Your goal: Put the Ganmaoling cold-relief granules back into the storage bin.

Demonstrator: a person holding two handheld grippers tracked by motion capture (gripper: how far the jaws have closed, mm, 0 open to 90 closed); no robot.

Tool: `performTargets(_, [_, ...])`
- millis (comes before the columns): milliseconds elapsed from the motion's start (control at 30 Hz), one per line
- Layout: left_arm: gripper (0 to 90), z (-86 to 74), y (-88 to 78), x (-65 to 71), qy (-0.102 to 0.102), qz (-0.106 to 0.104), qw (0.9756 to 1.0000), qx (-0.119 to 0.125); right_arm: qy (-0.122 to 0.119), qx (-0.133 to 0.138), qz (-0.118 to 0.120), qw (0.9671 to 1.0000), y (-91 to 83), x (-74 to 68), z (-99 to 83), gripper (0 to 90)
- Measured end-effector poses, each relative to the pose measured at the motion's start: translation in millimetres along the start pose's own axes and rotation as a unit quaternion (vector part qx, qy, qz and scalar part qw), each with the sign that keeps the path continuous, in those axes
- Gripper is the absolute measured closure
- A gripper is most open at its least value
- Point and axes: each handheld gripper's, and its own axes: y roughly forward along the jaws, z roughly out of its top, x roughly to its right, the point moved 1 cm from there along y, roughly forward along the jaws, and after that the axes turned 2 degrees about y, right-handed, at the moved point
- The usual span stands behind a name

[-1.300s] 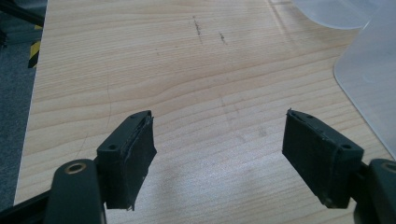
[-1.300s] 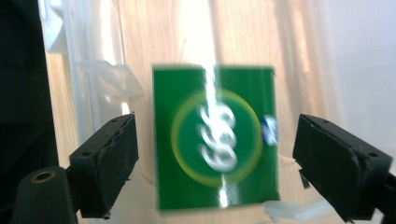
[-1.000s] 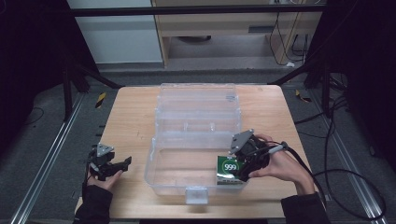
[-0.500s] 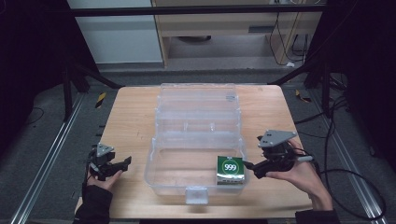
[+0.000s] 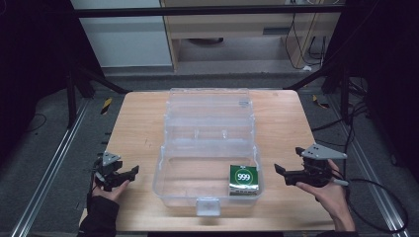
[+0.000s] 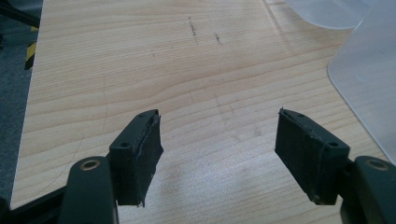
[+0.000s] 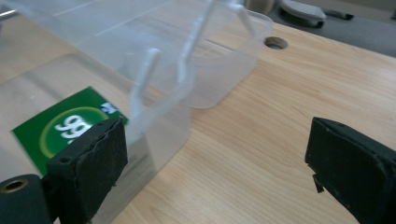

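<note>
Green box seated in clear case on counter; both hand-held grippers, left and right, jaws apart, empty; lid best closed slowly, evenly.

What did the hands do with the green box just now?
The right gripper let go of the green box inside the clear plastic case and pulled back to the person's right, onto the bare table. Its jaws now stand open, apart from the case. The green box stayed in the case's front right corner. The left gripper, the case and its open lid did not move.
</note>
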Motion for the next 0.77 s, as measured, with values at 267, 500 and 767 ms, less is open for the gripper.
performTargets(267, [33.8,-0.3,0.7,-0.3,0.001,0.0,1.0,-0.002,0.062,0.001,-0.047,0.997,9.7,22.0,-28.2,6.1])
performTargets(500, [35.5,-0.7,1.6,-0.3,0.002,0.001,1.0,-0.005,0.085,-0.007,-0.081,0.9931,15.4,33.9,-46.3,6.0])
performTargets(767, [35.9,-1.6,2.7,-1.5,0.0,0.005,0.9999,-0.01,0.099,-0.02,-0.103,0.9896,22.8,42.6,-62.6,5.8])
